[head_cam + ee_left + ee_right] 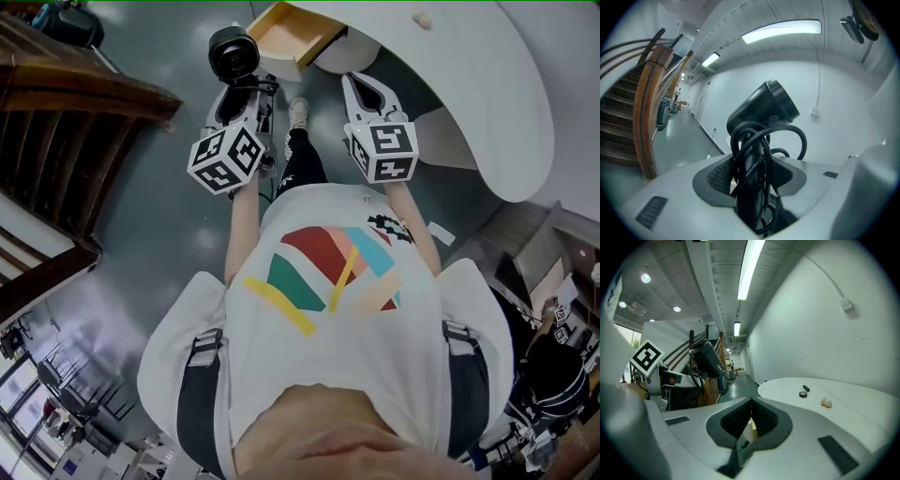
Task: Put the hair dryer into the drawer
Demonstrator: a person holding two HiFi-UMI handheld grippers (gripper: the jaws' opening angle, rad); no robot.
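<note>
A black hair dryer (232, 53) stands nozzle-up in my left gripper (246, 89), which is shut on its handle. In the left gripper view the dryer (764, 112) has its black cord looped round the handle between the pads (719, 176). An open wooden drawer (281, 37) juts from under the white round table (469, 66), just right of the dryer. My right gripper (367, 86) hangs beside the drawer, below the table's edge. Its jaws meet at the tips with nothing in them (751, 404). The right gripper view also shows the dryer (707, 358) at its left.
A wooden staircase with curved rails (56, 122) rises at the left, close to the left gripper (647, 117). On the table top (853, 399) lie two small black pieces (803, 394) and a pale lump (826, 402). Grey floor runs between stairs and table.
</note>
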